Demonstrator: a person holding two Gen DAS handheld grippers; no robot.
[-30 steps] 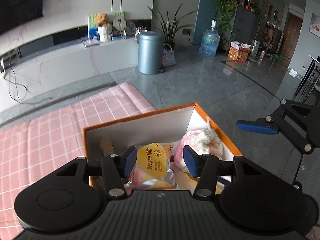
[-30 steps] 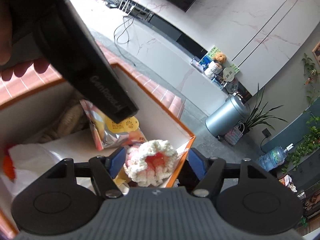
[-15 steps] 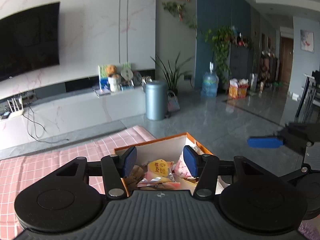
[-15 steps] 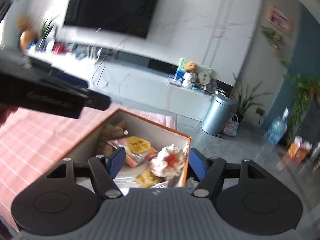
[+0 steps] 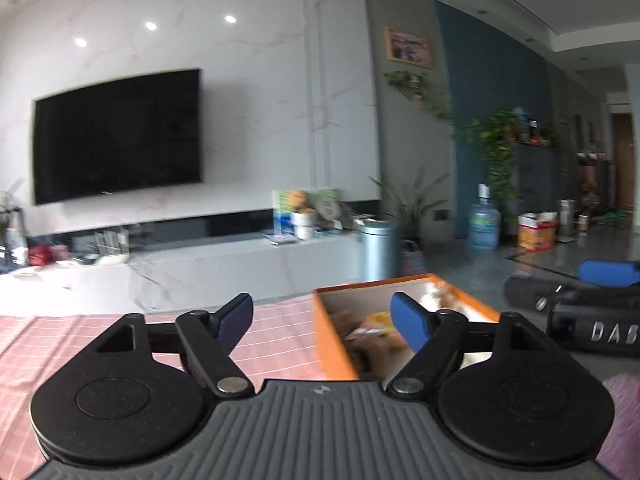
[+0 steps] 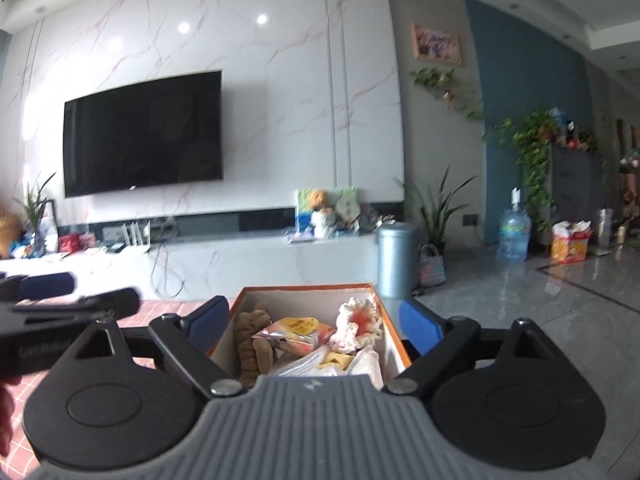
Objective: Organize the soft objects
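Spreading jaws, nothing between: left gripper [image 5: 322, 318], right gripper [image 6: 316, 322] | soft items gathered in orange box [image 6: 394, 330] at pink tablecloth [image 5: 276, 336] edge | likely sorted; both grippers level, clear of box

left tongs [image 5: 322, 312]: black linkage, blue pads, silver pivots | right tongs [image 6: 316, 320]: same, ribbed grey housing
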